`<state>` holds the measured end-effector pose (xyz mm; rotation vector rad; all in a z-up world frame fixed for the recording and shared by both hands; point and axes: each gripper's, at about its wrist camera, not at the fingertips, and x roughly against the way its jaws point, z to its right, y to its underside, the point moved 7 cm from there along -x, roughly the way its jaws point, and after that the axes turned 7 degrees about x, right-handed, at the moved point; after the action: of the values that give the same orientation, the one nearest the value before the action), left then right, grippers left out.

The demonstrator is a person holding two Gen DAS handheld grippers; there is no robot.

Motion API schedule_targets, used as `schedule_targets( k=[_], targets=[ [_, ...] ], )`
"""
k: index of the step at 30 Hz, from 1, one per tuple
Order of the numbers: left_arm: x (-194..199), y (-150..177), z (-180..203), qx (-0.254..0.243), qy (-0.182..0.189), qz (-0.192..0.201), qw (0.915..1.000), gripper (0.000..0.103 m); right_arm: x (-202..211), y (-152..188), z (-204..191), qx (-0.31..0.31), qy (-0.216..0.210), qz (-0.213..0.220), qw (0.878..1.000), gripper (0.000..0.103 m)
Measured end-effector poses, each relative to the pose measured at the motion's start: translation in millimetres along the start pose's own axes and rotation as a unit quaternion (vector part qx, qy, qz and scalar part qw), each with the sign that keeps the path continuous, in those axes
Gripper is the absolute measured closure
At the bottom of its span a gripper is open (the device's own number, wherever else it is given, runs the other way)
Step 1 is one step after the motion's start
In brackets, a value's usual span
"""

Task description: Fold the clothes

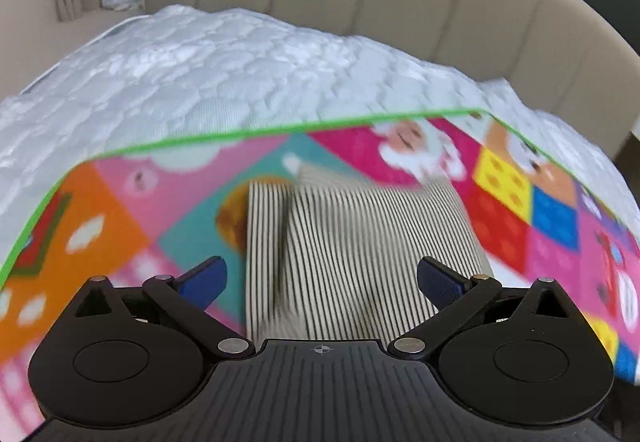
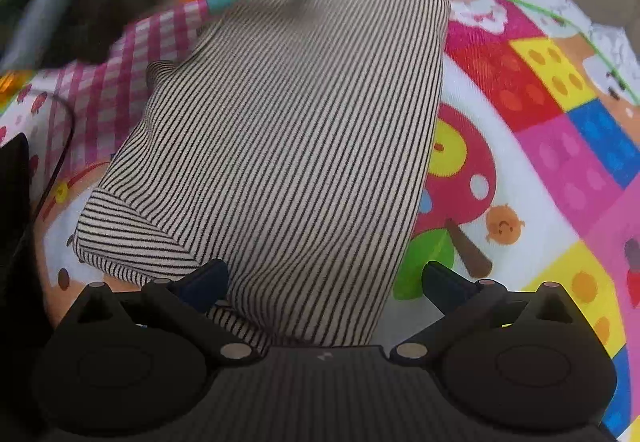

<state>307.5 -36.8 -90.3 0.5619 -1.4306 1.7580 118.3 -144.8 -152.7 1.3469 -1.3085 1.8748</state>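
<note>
While both the left gripper [image 1: 320,282] and right gripper [image 2: 324,282] hover with jaws spread, pinch the striped garment [image 2: 288,130] by matching corners before folding.

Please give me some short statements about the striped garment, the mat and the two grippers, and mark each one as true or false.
1. The striped garment lies on a colourful play mat. True.
2. The left gripper is shut on the garment. False: its fingers stand apart, holding nothing.
3. The mat has a green border. True.
4. The garment is plain blue. False: it has thin dark stripes on cream.
5. The right gripper is open above the garment's near end. True.
6. The mat lies on a wooden floor. False: it lies on a white quilted cover.
</note>
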Motion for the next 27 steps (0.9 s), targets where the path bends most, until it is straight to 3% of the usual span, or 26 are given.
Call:
schedule_targets(
  k=[4, 10, 14, 19, 23, 27],
  targets=[
    [-23.0, -10.4, -9.7, 0.013, -0.020, -0.010, 0.9997, 0.000, 2.3, -1.7, -5.9, 0.014, 0.008, 0.013, 1.000, 0.000],
    [-47.6, -12.8, -23.1, 0.015, -0.054, -0.030, 0.9980, 0.000, -6.9, -3.5, 3.6, -0.031, -0.046, -0.002, 0.998, 0.000],
    [-62.4, -14.0, -31.7, 0.015, -0.075, -0.043, 0.9961, 0.000, -7.9, -4.6, 4.4, -0.031, -0.045, 0.000, 0.998, 0.000],
    [-6.5, 20.4, -24.2, -0.046, -0.043, -0.085, 0.9944, 0.000, -8.6, -5.7, 5.1, -0.037, -0.045, -0.003, 0.998, 0.000],
    [37.2, 62.5, -11.2, -0.100, -0.017, -0.132, 0.9860, 0.000, -6.1, -2.5, 9.2, -0.045, -0.049, -0.011, 0.998, 0.000],
    [61.9, 103.7, 3.4, -0.145, -0.015, -0.153, 0.9775, 0.000, 9.2, -0.6, 19.5, -0.077, -0.077, -0.027, 0.994, 0.000]
  ],
)
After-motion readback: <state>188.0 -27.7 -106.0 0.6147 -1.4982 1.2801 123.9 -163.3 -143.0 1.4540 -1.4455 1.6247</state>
